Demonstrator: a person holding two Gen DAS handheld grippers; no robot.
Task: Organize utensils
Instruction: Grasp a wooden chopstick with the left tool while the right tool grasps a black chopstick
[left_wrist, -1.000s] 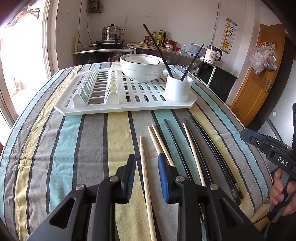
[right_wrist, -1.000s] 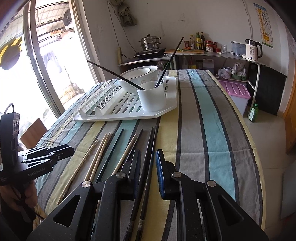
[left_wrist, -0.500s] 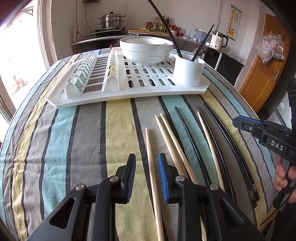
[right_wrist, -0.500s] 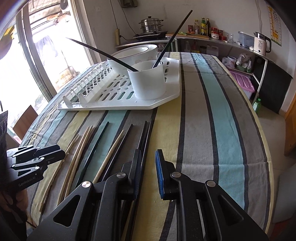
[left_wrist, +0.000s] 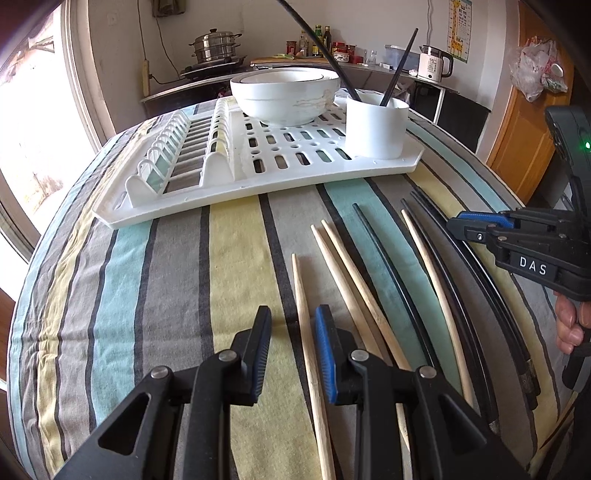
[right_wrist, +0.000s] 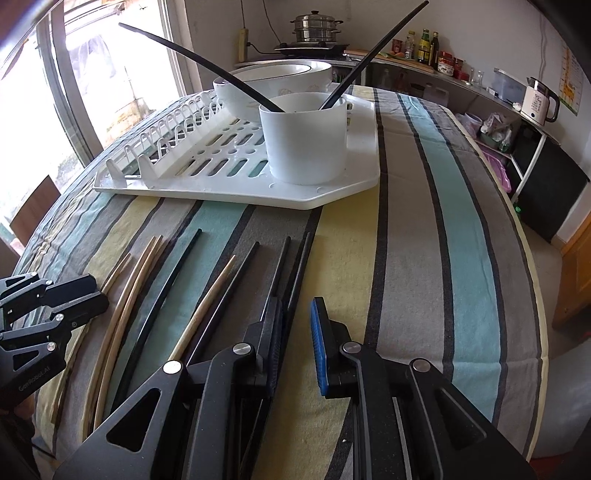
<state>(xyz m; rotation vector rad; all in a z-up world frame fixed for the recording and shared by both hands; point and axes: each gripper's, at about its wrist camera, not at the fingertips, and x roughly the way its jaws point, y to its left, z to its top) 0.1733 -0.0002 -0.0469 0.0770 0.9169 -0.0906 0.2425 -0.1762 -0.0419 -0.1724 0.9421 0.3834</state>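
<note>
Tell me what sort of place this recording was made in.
Most likely a home kitchen with a dining table: a steamer pot on a stove, sauce bottles and an electric kettle along the counter, a dish rack on the striped tablecloth.

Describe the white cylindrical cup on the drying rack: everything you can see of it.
The white cylindrical cup looks like smooth, opaque plastic, with straight walls and an open top. It stands upright on the slotted flat part of the white plastic drying rack, near the rack's angled corner, beside the white bowl. Two black chopsticks stand in it, leaning outward in opposite directions against its rim. Neither gripper touches it.
</note>
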